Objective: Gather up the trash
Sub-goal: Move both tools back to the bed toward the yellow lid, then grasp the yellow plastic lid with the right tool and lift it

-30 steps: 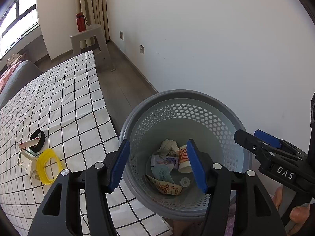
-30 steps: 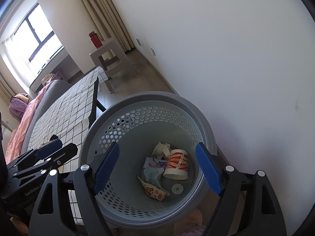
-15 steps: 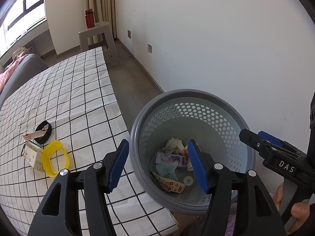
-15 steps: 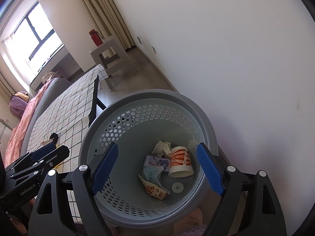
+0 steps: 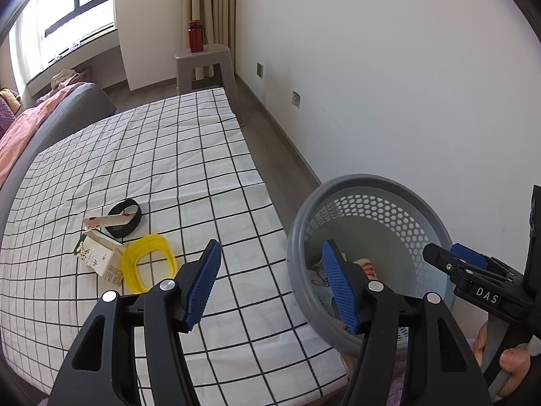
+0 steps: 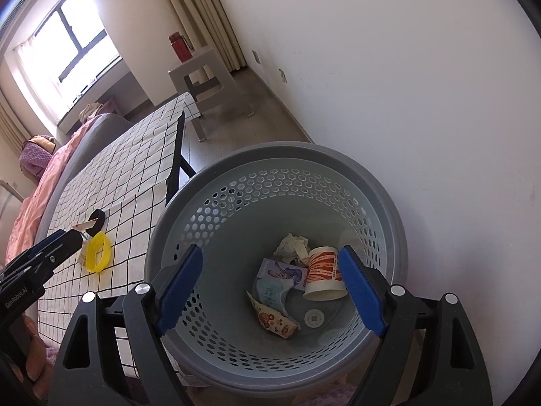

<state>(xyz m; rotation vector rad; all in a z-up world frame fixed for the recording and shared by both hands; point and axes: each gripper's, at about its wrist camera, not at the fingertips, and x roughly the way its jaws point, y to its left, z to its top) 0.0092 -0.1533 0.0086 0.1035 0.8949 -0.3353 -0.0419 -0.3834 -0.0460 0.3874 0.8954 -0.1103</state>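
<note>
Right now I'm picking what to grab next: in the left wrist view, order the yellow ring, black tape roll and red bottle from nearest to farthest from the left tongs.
1. Yellow ring, on the cloth just left of the left tongs.
2. Black tape roll, behind the ring.
3. Red bottle, on the far stool.

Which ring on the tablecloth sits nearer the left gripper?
The yellow ring, just ahead of the left gripper. The black tape roll lies farther back, under a card.
</note>
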